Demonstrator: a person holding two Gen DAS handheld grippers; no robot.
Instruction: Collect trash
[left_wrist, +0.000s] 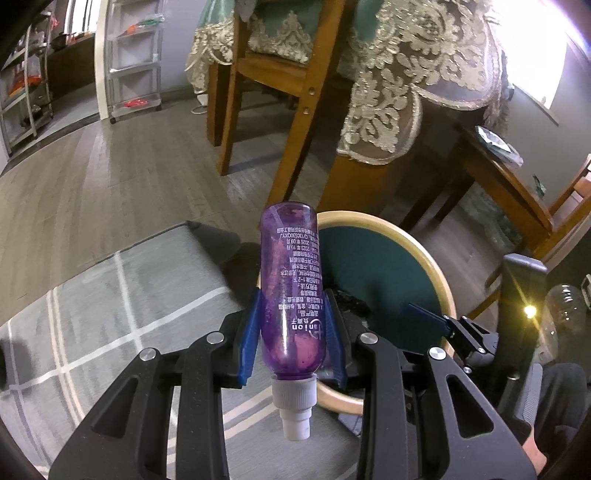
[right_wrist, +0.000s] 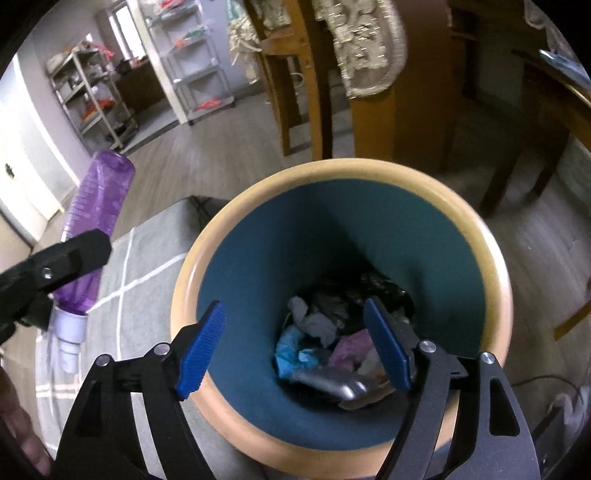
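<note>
The step in hand looked like the drop: the left claw (left_wrist: 293, 332) was clamped on a purple bottle (left_wrist: 291, 280), carrying it beside the bin (right_wrist: 476, 229) but not yet over its mouth. In the left wrist view the bottle stood between the blue pads (left_wrist: 251, 339), gripped around its lower body, with the white cap (left_wrist: 294, 410) pointing back toward the camera and the closed base pointing away. The bin's tan rim sat just behind and to the right of the bottle there.

The right claw (right_wrist: 295, 347) hung directly above the bin's opening with its fingers wide apart and nothing between them. Down inside the bin, at the bottom of its teal wall, lay crumpled paper (right_wrist: 314, 321), a blue scrap (right_wrist: 291, 350), something pinkish and a grey metallic piece (right_wrist: 328, 382), slightly blurred. From this view the bottle appeared to the left of the bin, outside the rim, above a grey rug (right_wrist: 147, 258) with pale stripes.

By my reading, the next move called for swinging the left claw rightward until the bottle cleared the bin's rim, then letting go. The right claw was in the way above the opening and would probably need to draw back first.

The bottle was translucent purple plastic, seemingly empty or nearly so, with white printed text running along its side. It looked light, rigid and smooth, so a slip in the pads was possible.
</note>
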